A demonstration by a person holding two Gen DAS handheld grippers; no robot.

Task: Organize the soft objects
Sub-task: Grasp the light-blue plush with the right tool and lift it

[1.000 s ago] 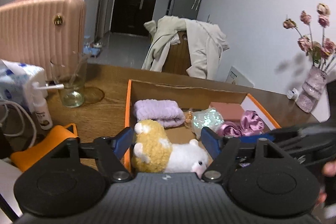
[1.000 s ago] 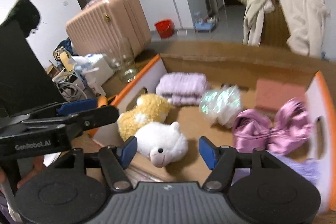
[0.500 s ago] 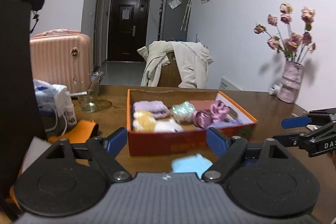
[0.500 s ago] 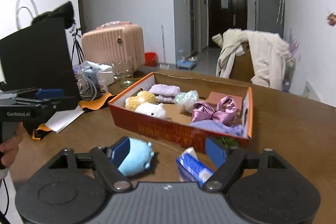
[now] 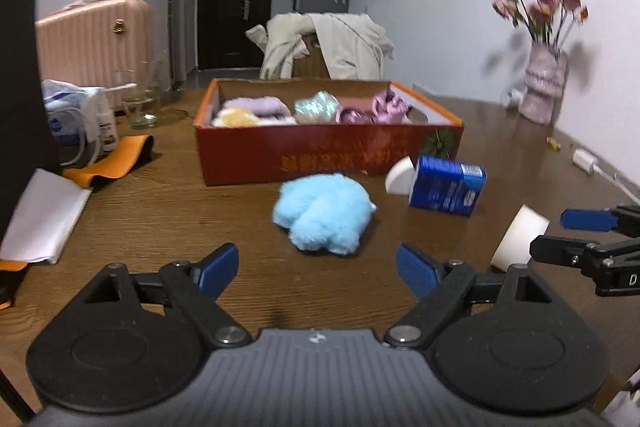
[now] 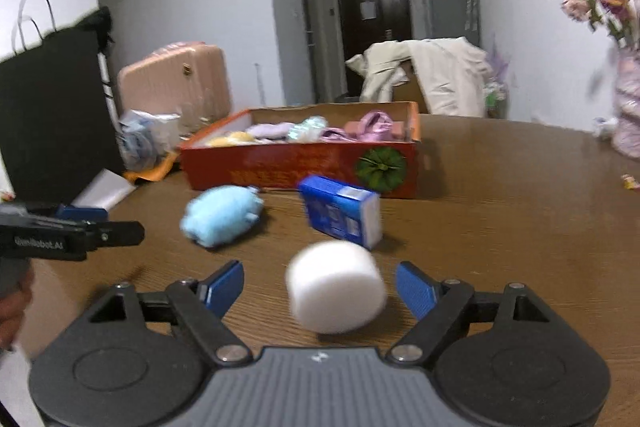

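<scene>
A red-orange box [image 5: 320, 155] [image 6: 280, 169] on the wooden table holds several soft things: a yellow plush, lilac cloths, a pale green bundle and pink bows. A light blue plush [image 5: 324, 213] [image 6: 220, 215] lies on the table in front of the box. My left gripper [image 5: 318, 271] is open and empty, just short of the blue plush. A white foam cylinder [image 6: 336, 287] [image 5: 518, 239] lies between the open fingers of my right gripper [image 6: 320, 289], apart from both pads. A blue tissue pack [image 5: 446, 185] [image 6: 340, 213] lies near the box.
A pink vase with dried flowers [image 5: 542, 83] stands at the right. At the left are an orange strap [image 5: 108, 163], white paper [image 5: 44, 215], a glass [image 5: 140, 103], a spray bottle [image 5: 106, 123] and a black bag [image 6: 52, 115]. A white cable [image 5: 596, 167] lies far right.
Both grippers have pulled back from over the box to low above the table. The blue plush, tissue pack and white foam cylinder have come close in front of them.
</scene>
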